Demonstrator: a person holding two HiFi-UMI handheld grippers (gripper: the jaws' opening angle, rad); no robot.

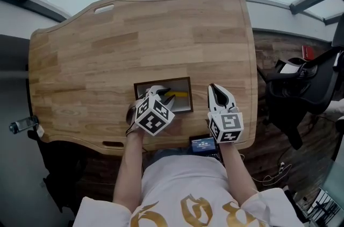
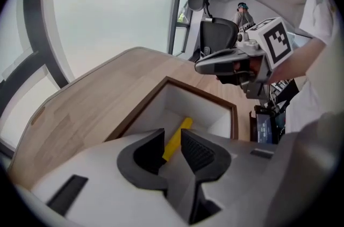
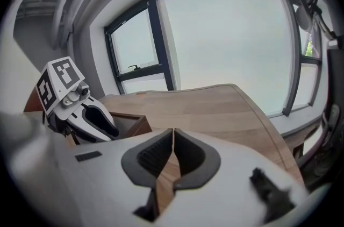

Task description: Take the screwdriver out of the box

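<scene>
Yellow screwdriver (image 2: 180,130) in box (image 2: 201,92), below left tool (image 2: 172,139), jaws parted; right tool (image 3: 173,133) closed.

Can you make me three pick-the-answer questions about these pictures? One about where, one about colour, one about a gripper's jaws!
1. Where is the screwdriver? A. inside the box B. in a drawer C. on a shelf
2. What colour is it? A. red B. yellow C. green
3. How do the left gripper's jaws stand? A. shut tight B. clamped on a cup C. open above the box
Answers: 1 A, it lies on the box's white bottom; 2 B, yellow shows in the head view; 3 C, a gap shows between them.
</scene>
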